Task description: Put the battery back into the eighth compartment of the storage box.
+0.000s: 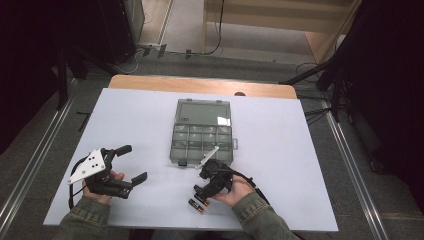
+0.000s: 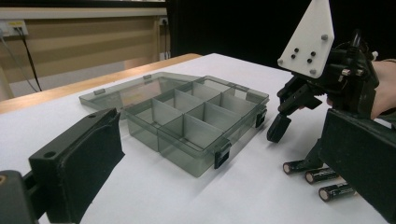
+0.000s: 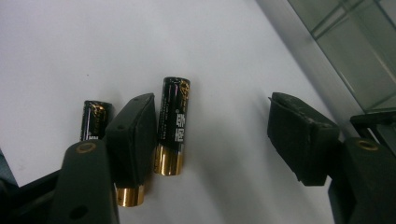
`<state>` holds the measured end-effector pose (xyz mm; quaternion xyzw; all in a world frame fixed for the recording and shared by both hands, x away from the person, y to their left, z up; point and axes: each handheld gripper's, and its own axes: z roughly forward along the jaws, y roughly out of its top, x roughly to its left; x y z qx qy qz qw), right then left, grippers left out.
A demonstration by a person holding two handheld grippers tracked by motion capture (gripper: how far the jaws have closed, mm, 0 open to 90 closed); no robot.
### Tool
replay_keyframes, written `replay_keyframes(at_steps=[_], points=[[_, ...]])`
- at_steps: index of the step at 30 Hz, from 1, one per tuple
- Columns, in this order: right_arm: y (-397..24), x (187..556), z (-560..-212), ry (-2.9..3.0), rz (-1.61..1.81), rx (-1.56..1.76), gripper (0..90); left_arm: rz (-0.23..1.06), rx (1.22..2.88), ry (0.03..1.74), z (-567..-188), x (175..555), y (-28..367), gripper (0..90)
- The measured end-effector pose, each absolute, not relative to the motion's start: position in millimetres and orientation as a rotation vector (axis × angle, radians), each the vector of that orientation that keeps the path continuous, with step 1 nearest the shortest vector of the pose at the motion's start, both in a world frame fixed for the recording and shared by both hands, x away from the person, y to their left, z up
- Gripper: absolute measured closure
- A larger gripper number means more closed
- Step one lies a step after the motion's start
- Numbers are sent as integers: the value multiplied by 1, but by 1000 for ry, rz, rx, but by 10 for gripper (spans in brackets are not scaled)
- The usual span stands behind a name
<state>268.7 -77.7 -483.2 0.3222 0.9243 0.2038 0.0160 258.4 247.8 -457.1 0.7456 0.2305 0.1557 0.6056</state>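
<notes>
Your table [image 1: 150, 115] has the organizer box [image 1: 202, 134] sitting dead center with its lid flipped open toward 12 o'clock, and every compartment I can see is empty, so nothing's sorted yet. Left gripper [image 1: 131, 163] idles wide open at 8 o'clock holding nothing. Right gripper [image 3: 212, 135], at 6 o'clock, is half open over the batteries [image 3: 172, 126]: one sits between the jaws, not pinched.

The white table [image 1: 125, 125] carries an open compartment box [image 1: 202, 137] and three batteries [image 2: 322, 183].
</notes>
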Motion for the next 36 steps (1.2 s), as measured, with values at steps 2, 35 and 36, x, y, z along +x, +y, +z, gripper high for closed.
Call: replay_keyframes(at_steps=[2, 35, 36], points=[[-77, 269, -483, 2880, 628, 1013, 433, 360, 1724, 533, -457, 258, 248, 0], [-77, 269, -464, 2879, 659, 1153, 784, 362, 1727, 529, -457, 258, 248, 0], [-78, 269, -463, 2863, 677, 1171, 784, 362, 1727, 528, -457, 258, 248, 0]])
